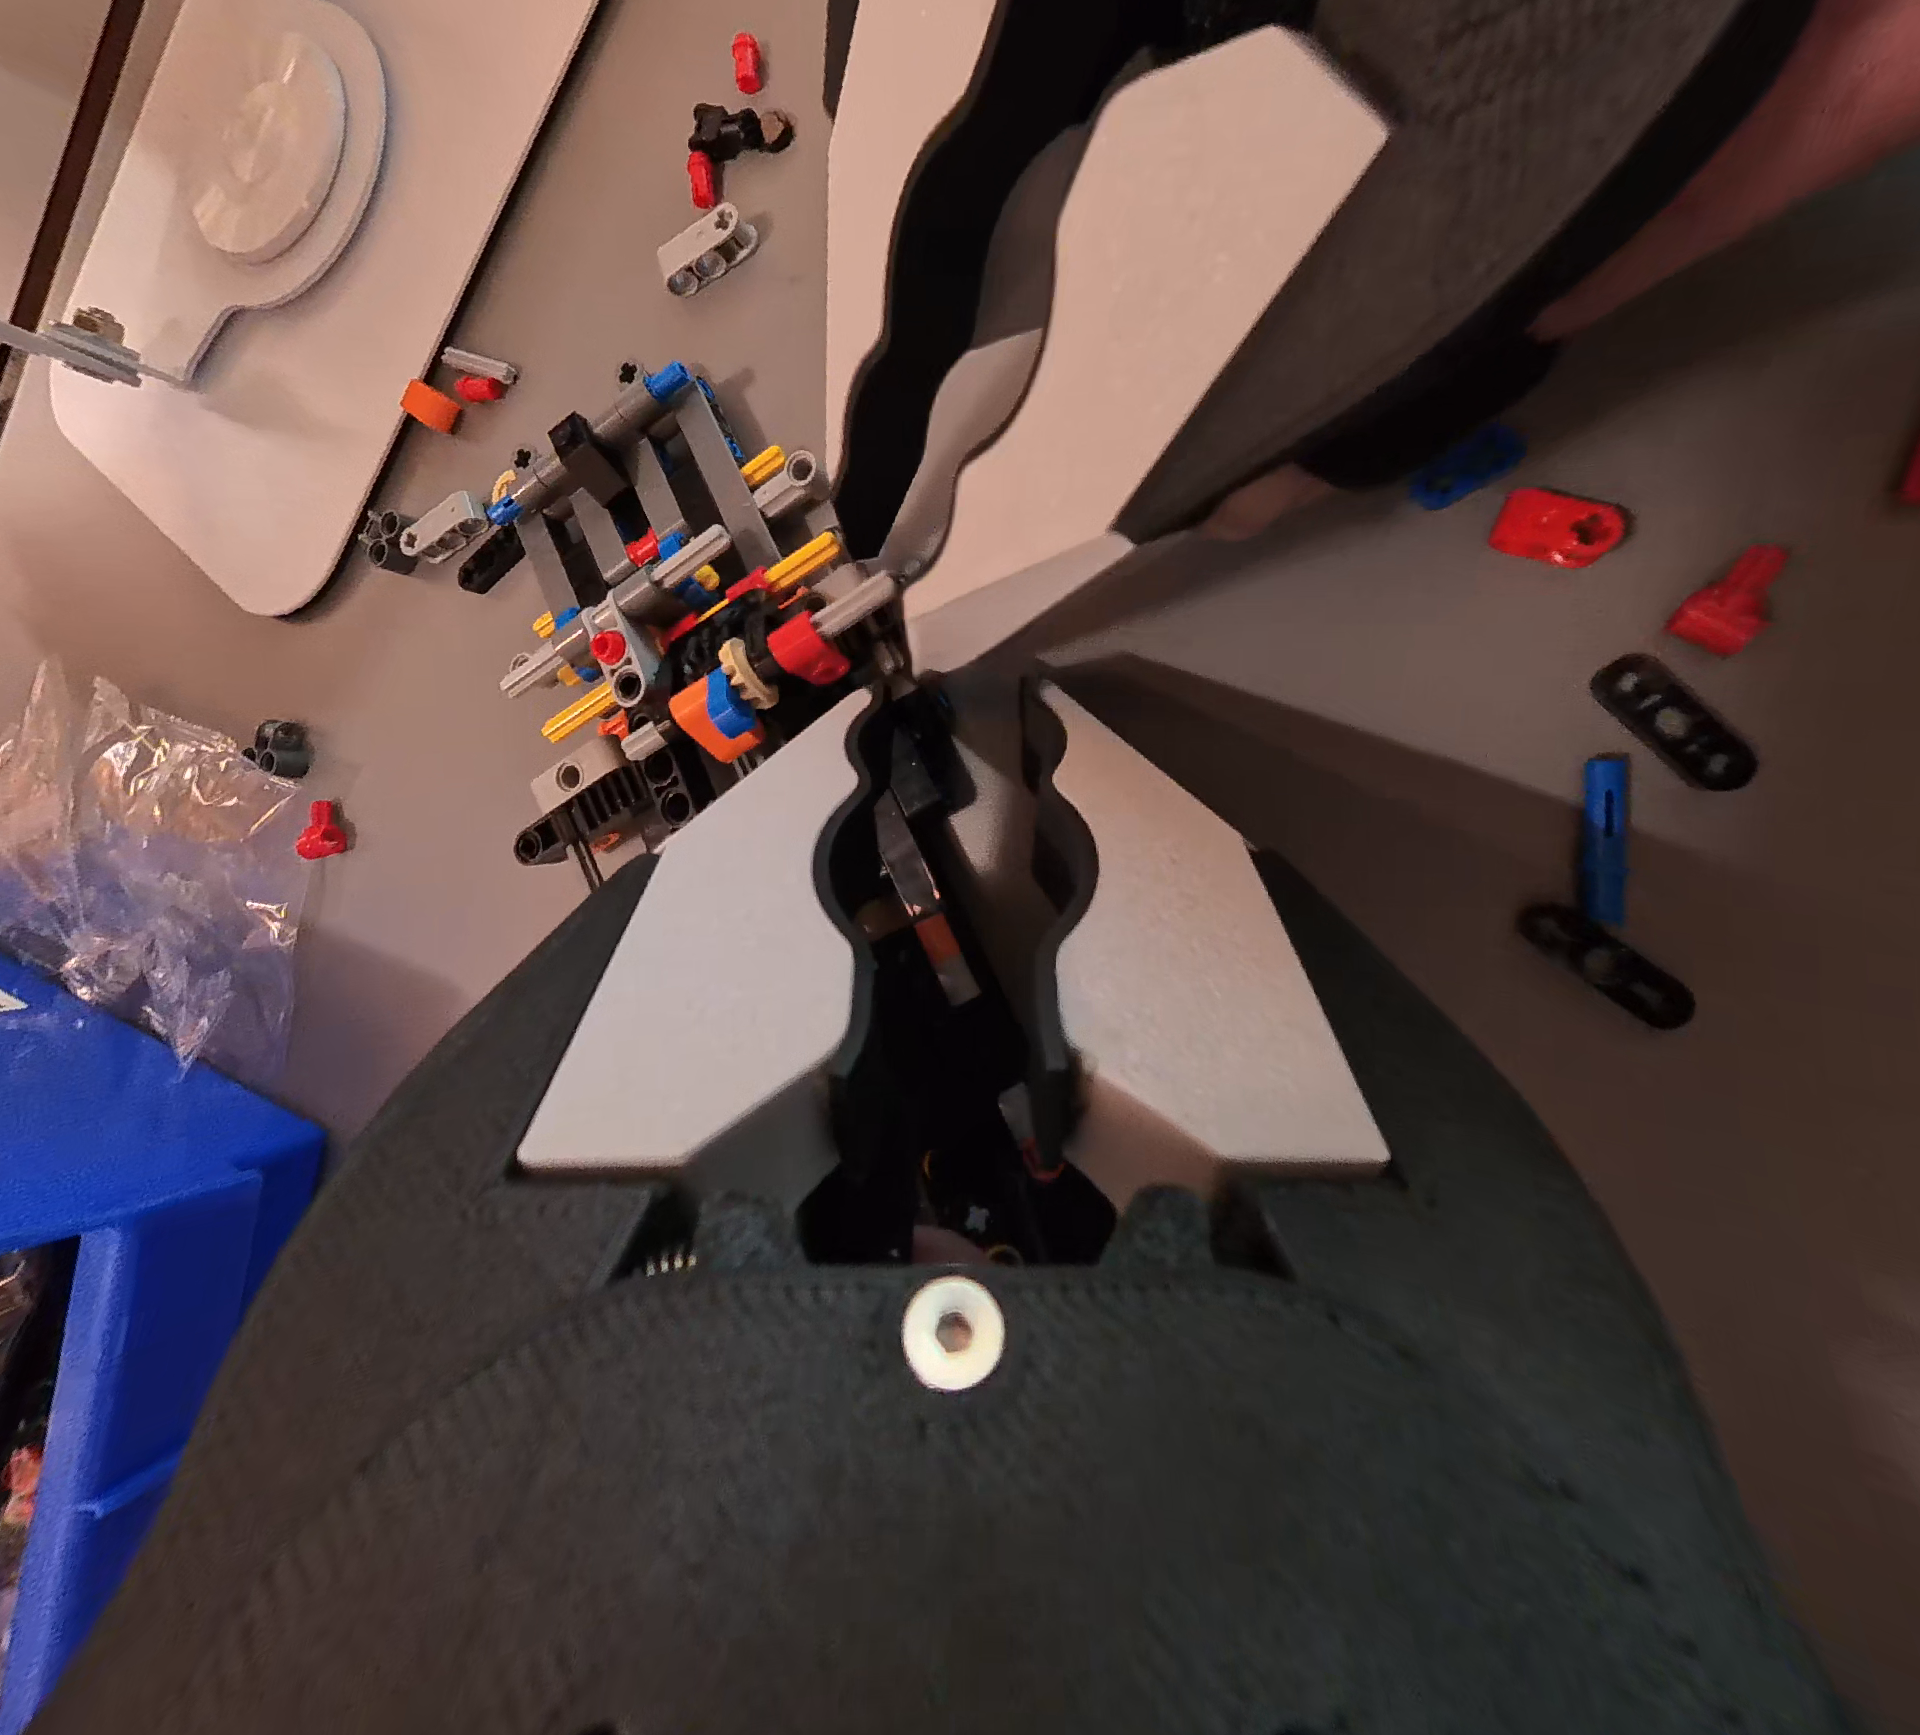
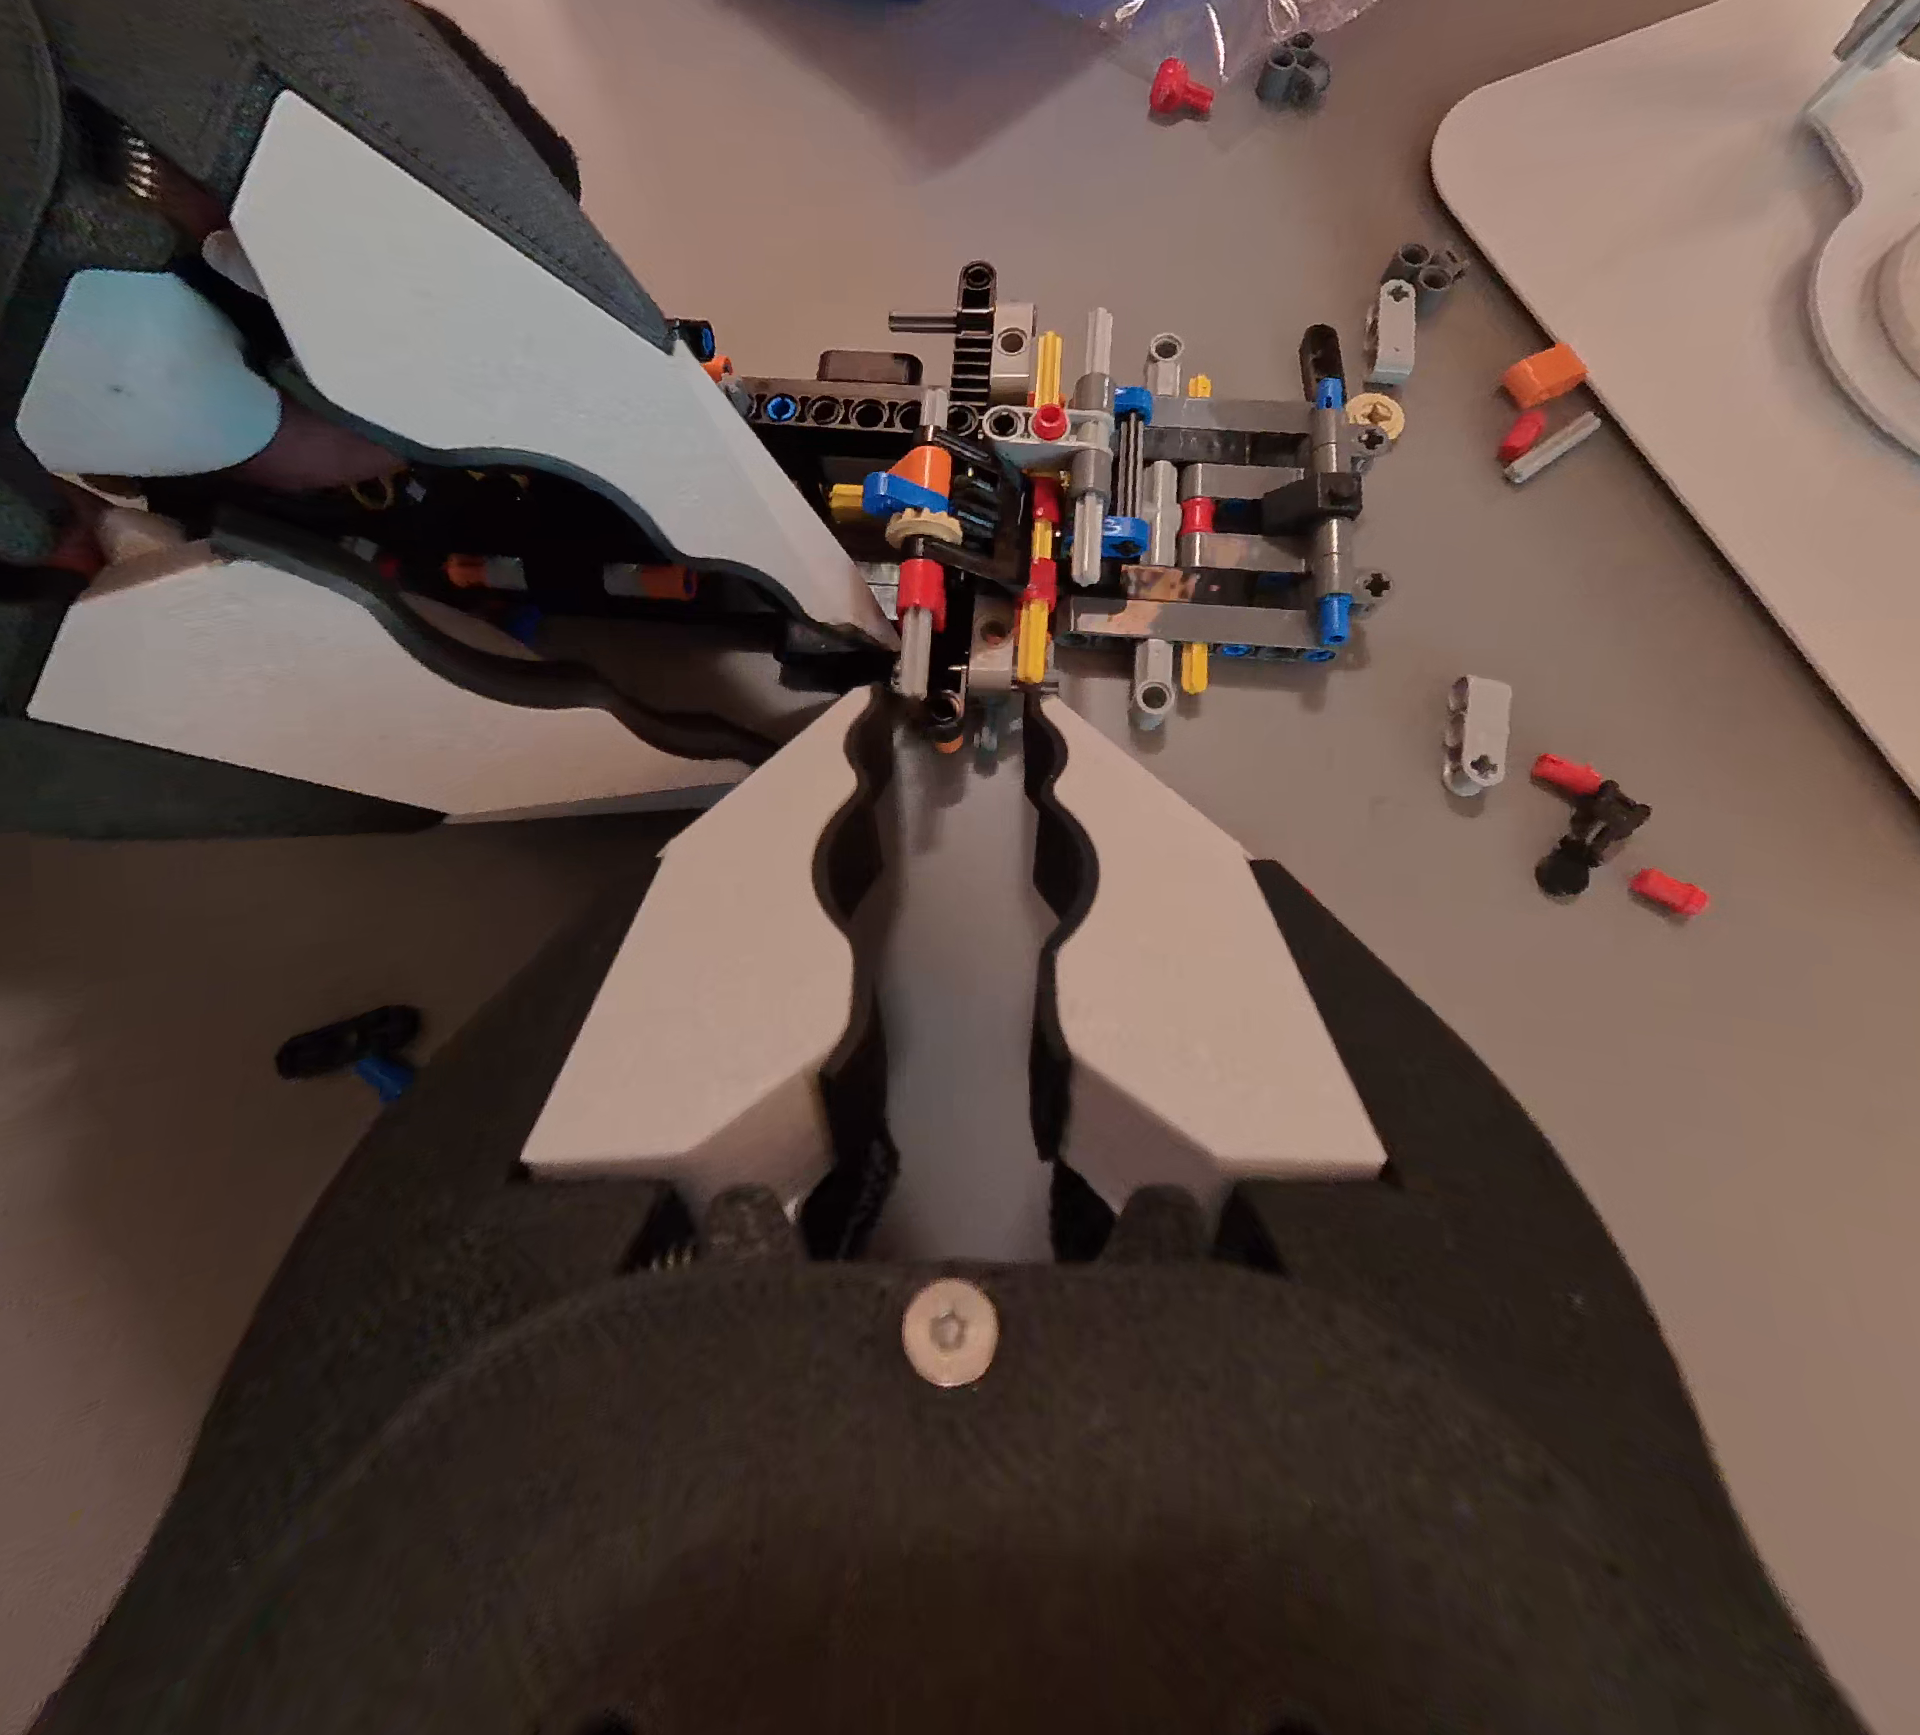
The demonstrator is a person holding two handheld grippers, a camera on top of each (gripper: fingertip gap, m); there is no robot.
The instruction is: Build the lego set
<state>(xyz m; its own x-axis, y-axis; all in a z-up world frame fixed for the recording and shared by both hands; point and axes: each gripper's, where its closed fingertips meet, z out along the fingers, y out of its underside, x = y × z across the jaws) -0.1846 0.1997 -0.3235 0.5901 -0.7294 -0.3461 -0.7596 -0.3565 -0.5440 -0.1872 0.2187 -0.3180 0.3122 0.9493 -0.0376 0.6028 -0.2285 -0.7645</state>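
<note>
The part-built lego assembly [image 1: 665, 563] of grey and black beams, yellow axles and blue and red pins lies on the grey table; it also shows in the right wrist view [image 2: 1195, 501]. My left gripper [image 1: 966, 683] is shut on the assembly's black beam end, which runs back between its fingers. It enters the right wrist view [image 2: 883, 636] from the left. My right gripper [image 2: 961, 698] is closed around the assembly's near edge, by a grey axle with a red bush [image 2: 920, 605] and a black pin. It reaches in from the upper right of the left wrist view [image 1: 899, 573].
Loose red parts [image 1: 1558, 527], black beams [image 1: 1673, 719] and a blue pin [image 1: 1605, 838] lie to the right. A blue bin [image 1: 125, 1218] and a clear plastic bag [image 1: 135, 854] sit on the left. A white stand base [image 2: 1683, 231] lies past several small parts [image 2: 1590, 823]. Left and right tips are no more than a few centimetres apart.
</note>
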